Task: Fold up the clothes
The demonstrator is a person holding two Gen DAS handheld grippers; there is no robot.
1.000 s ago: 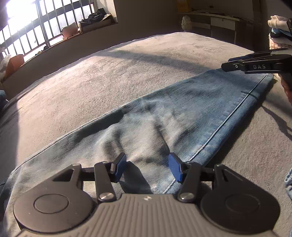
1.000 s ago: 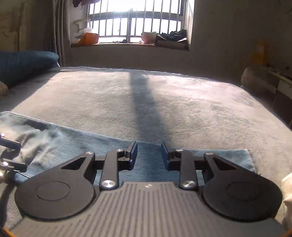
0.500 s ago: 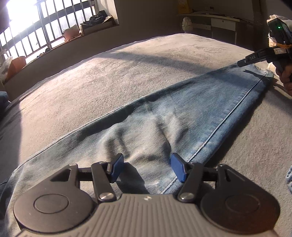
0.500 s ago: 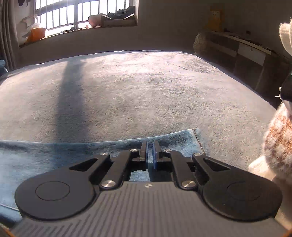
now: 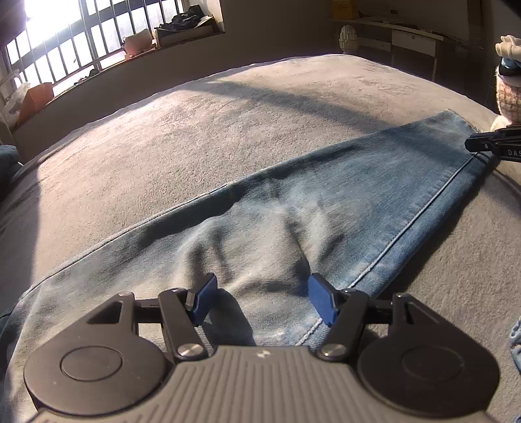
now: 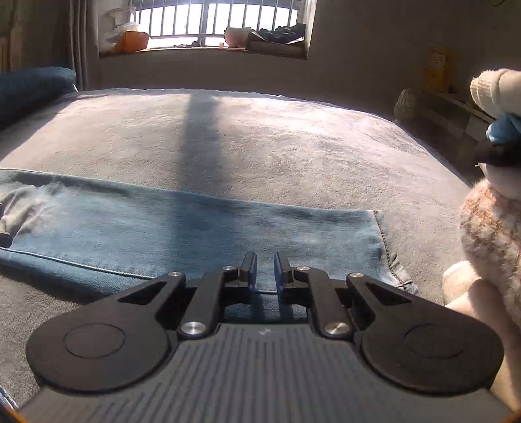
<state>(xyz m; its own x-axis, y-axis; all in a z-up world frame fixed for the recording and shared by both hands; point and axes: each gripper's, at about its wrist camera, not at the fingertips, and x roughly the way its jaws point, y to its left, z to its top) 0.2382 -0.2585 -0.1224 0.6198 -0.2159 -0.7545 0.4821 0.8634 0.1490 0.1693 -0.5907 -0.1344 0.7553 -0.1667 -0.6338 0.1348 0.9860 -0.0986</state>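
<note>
Left wrist view: our left claw (image 5: 260, 301) sits spread wide over the jeans (image 5: 325, 208), and the jaws are opening further. Denim lies under the gap, a soft crease running up between the blue pads (image 5: 320, 302), but nothing is pinched. The jeans lie flat across the grey bed (image 5: 195, 130), one leg stretching off to the hem at the far right.

Right wrist view: our right claw (image 6: 262, 271) is down near that hem, jaws only a narrow slit apart and just opening. Denim shows through the slit; we can't say the pads touch it.

Only the left view catches the side seam running the full leg, plus the right claw's black tip (image 5: 495, 144) poking in at the frame edge by the hem. Only the right view shows the stitched hem edge (image 6: 384, 240) clearly, and the fuzzy stack of clothes (image 6: 491, 227) beside it.

The waist end is cut off behind the left claw's body. The window (image 6: 221, 19) is blown out, so the sill clutter is hard to make out.
</note>
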